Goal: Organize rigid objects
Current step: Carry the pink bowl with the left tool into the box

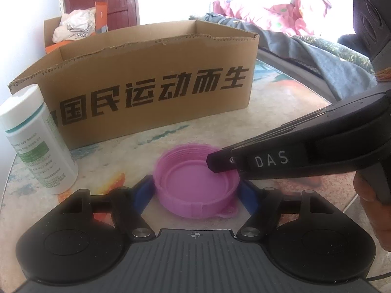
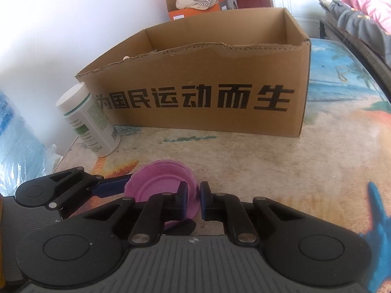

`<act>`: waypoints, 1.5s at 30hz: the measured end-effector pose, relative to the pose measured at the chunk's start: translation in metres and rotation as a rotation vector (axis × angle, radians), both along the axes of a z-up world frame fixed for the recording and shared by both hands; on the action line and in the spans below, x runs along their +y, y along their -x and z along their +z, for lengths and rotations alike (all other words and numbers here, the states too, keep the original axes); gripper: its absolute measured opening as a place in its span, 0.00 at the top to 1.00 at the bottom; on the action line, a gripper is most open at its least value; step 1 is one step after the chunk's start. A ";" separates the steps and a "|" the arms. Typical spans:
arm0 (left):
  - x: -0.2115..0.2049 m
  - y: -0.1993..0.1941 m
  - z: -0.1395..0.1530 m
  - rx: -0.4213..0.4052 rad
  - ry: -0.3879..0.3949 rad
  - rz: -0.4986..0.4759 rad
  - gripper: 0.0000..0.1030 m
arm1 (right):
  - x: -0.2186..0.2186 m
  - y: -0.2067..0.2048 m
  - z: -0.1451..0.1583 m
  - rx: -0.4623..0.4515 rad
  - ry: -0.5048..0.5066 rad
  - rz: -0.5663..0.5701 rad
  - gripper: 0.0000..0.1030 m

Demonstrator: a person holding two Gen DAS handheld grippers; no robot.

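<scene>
A pink plastic screw lid (image 1: 195,183) lies upside down, threads facing up, on the desk (image 2: 281,171) in front of a cardboard box (image 1: 151,90), the landmark here. The left gripper (image 1: 196,190) has its jaws spread wide, one blue pad on each side of the lid; whether the pads touch it cannot be told. The right gripper (image 2: 193,196) comes in from the side, and its jaws are nearly closed on the lid's wall, one finger inside the rim and one outside.

Risks, as a judgement: with both grippers on one small, light lid, they could knock each other, or the thin wall could slip out of the narrow pinch and the lid could skid across the smooth desk. Lifted by one edge, it could tilt and drop before reaching the box.

The box is open-topped with a torn front rim, printed with large black Chinese characters. Only a small pale object shows above its rim at the box's left end; the rest of the inside is hidden. A white capped bottle (image 2: 89,119) with a green label stands upright just beside the box's left front corner.
</scene>
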State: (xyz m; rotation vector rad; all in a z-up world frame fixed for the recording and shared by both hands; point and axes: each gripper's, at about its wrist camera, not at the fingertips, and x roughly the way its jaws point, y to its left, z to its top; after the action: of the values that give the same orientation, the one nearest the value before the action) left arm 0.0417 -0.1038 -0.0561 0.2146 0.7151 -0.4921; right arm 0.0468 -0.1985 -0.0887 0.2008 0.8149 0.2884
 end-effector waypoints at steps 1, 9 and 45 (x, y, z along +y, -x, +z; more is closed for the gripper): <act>0.001 0.001 0.002 -0.003 0.004 -0.001 0.28 | 0.001 0.000 0.001 -0.005 0.005 0.001 0.89; 0.005 0.010 0.041 -0.112 0.035 0.001 0.28 | 0.007 0.015 0.045 -0.126 0.069 0.031 0.89; -0.025 -0.238 0.063 0.367 0.189 0.226 0.28 | -0.016 -0.267 0.079 0.218 0.288 0.303 0.91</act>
State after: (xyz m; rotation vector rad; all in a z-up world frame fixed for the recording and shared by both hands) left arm 0.2798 -0.1286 0.0069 -0.1386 1.0309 -0.3826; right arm 0.3134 -0.2145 -0.0099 -0.1670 1.0941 0.4339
